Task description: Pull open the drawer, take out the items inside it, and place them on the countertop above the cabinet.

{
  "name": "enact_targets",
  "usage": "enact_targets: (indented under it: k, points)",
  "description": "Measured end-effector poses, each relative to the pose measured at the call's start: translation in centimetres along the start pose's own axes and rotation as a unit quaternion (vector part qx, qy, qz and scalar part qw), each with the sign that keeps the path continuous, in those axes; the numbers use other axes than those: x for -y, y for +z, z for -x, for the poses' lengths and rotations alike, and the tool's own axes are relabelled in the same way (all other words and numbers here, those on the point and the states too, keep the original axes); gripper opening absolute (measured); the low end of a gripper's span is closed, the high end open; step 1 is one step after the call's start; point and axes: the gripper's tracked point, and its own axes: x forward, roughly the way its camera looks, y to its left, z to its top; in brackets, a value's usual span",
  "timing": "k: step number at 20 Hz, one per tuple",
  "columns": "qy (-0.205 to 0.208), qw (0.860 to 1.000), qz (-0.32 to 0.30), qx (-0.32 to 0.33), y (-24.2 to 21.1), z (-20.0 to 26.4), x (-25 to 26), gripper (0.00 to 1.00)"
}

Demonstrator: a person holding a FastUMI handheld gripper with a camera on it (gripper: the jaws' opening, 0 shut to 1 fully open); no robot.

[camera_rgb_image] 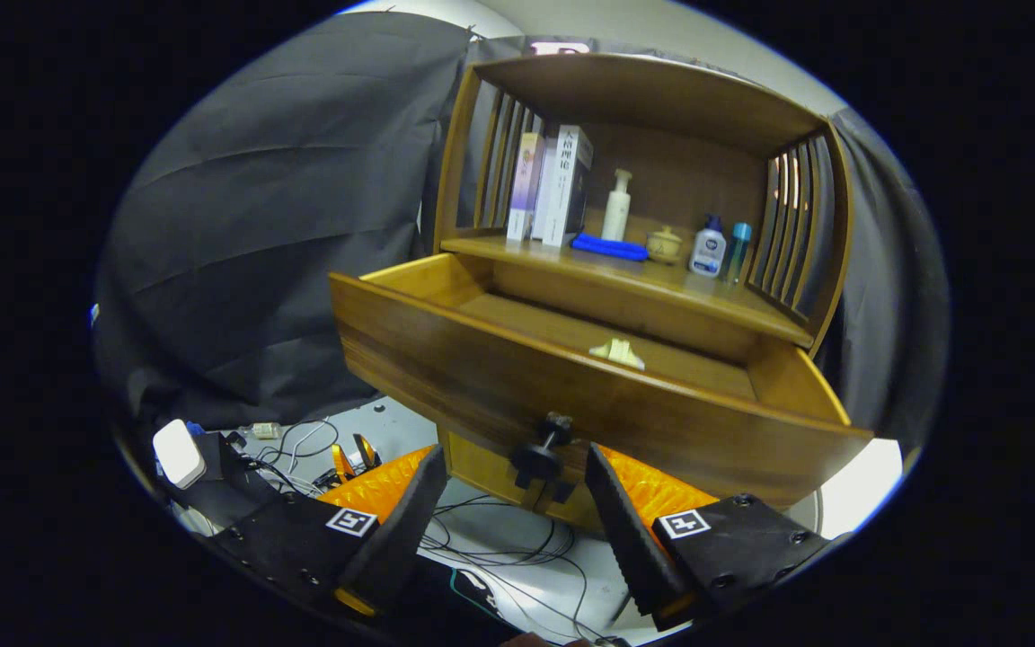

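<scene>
Nearest, the claw (513, 512) stands wide, its two fingers spread and holding nothing; the small dark round knob (540, 454) sits in the gap between the fingertips, touched by neither. Behind the knob the brown wooden drawer (482, 368) is pulled well out of the cabinet, so the opening step looks done and the taking-out is in hand. On the drawer's floor, beyond the front board and towards the back, lies a small pale cream item (618, 352), flattish and irregular; what it is I cannot tell. The next move probably calls for lifting the claw over the front board, dropping in and closing on that piece. Farther back, the wooden desk (625, 279) above the drawer already carries books (553, 184), a blue cloth (609, 246) and bottles (708, 247), with free room along its front edge
</scene>
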Motion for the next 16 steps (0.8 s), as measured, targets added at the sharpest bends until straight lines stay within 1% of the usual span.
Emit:
enact_targets:
  k: [3, 6, 8, 12, 16]
  points:
    - [-0.007, 0.999, 0.015, 0.031, 3.5, 1.2, 1.3, 0.98]
    - [-0.01, 0.999, 0.002, 0.048, 7.1, 1.8, 2.7, 0.98]
    - [-0.014, 0.998, -0.011, 0.054, 9.1, 1.5, 3.8, 0.98]
    - [-0.037, 0.997, -0.029, 0.065, 12.9, 0.1, 7.0, 0.98]
    - [-0.042, 0.995, -0.069, 0.054, 15.2, -1.7, 10.0, 0.98]
